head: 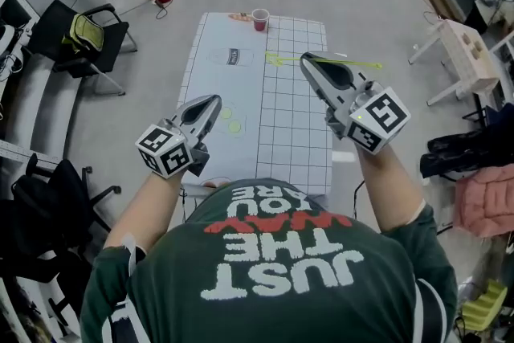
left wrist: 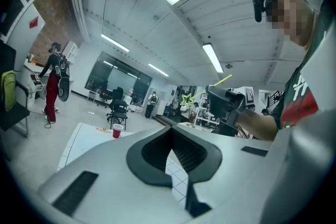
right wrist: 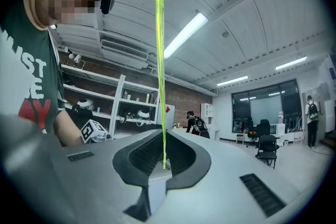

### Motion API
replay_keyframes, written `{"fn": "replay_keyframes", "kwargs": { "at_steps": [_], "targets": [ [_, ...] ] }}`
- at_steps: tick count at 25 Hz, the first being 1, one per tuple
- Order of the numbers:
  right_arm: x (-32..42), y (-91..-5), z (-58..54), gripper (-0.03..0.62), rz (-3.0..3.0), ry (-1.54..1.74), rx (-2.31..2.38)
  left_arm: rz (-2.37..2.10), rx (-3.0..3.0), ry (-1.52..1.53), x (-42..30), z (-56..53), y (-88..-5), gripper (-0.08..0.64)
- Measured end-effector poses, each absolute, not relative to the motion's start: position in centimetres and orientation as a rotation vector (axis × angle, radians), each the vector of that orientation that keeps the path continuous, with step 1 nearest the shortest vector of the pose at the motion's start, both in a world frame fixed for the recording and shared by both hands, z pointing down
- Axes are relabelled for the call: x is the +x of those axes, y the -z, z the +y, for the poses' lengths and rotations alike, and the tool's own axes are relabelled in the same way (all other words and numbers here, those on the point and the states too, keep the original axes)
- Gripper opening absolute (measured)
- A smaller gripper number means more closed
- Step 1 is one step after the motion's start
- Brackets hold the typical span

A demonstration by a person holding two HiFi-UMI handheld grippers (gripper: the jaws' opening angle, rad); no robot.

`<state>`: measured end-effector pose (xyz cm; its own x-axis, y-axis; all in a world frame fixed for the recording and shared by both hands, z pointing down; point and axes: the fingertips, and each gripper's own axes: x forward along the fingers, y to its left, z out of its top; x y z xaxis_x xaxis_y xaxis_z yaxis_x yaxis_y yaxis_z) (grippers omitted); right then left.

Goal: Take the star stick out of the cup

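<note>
Two grippers up over the table: right gripper pinches the thin green star stick, well apart from the red cup at the far end, left gripper pressed together, empty; risk: stick may pivot/slip thru pads if swung.

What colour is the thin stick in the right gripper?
The long thin stick is bright yellow-green; the right gripper view shows it best.

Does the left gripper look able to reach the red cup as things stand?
Probably, with a stretch: nothing tall stands between the left gripper and the red cup at the table's far end.
</note>
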<state>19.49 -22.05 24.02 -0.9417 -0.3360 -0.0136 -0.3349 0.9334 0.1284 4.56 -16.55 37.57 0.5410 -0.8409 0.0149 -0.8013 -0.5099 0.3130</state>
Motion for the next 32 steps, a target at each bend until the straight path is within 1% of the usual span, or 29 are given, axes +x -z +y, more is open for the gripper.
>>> {"fn": "replay_keyframes", "kwargs": {
  "at_steps": [18, 24, 32],
  "targets": [
    [13.2, -44.8, -18.1, 0.043, -2.81, -0.341, 0.66, -1.062, 2.392, -0.029, 0.4, -12.8, -52.8, 0.006],
    [12.5, -49.1, -17.6, 0.043, -2.753, -0.44, 0.626, -1.056, 2.347, -0.06, -0.4, -12.0, -55.3, 0.006],
    [12.6, -52.4, -17.3, 0.043, -2.712, -0.522, 0.581, -1.066, 2.306, -0.091, -0.5, -11.5, -57.4, 0.006]
  ]
}}
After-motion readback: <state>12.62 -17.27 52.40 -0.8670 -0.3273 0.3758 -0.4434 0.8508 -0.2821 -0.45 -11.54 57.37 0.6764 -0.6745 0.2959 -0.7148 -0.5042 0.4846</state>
